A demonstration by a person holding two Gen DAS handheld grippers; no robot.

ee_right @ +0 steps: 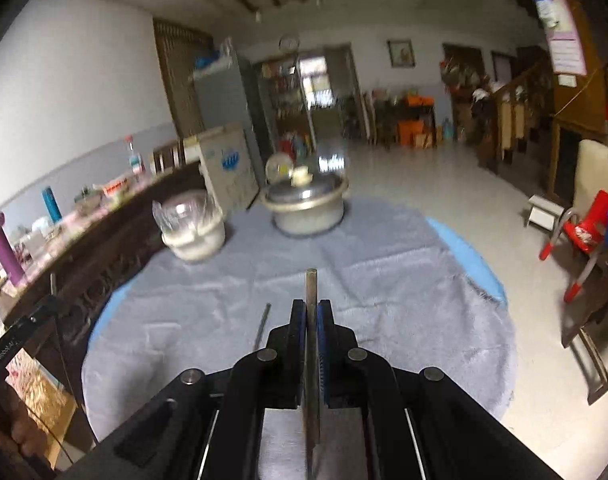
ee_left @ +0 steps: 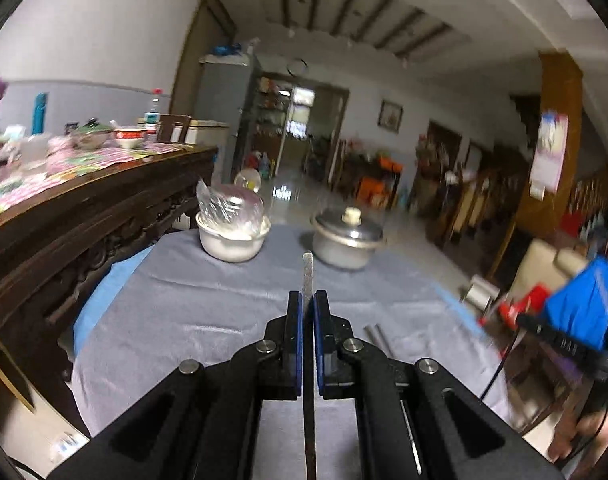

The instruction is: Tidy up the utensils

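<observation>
Grey-clothed table [ee_left: 191,312] bears bowl [ee_left: 231,240] and pot [ee_left: 346,244]; left gripper [ee_left: 308,300] and right gripper [ee_right: 312,308] each clench a metal utensil.

Two claws [ee_left: 308,300] [ee_right: 312,308], two metal utensils [ee_left: 307,270] [ee_right: 311,284], one lidded pot [ee_left: 346,242], one white bowl [ee_left: 231,240], one grey cloth [ee_left: 191,304]

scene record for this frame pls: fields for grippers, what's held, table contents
left gripper: shut on a thin metal utensil, end pointing forward
right gripper: shut on a second metal utensil
table: round, grey cloth cover
far side: white bowl with plastic wrap, left of lidded metal pot, apart
loose item: dark thin rod on the cloth
utensil type: cannot tell
</observation>
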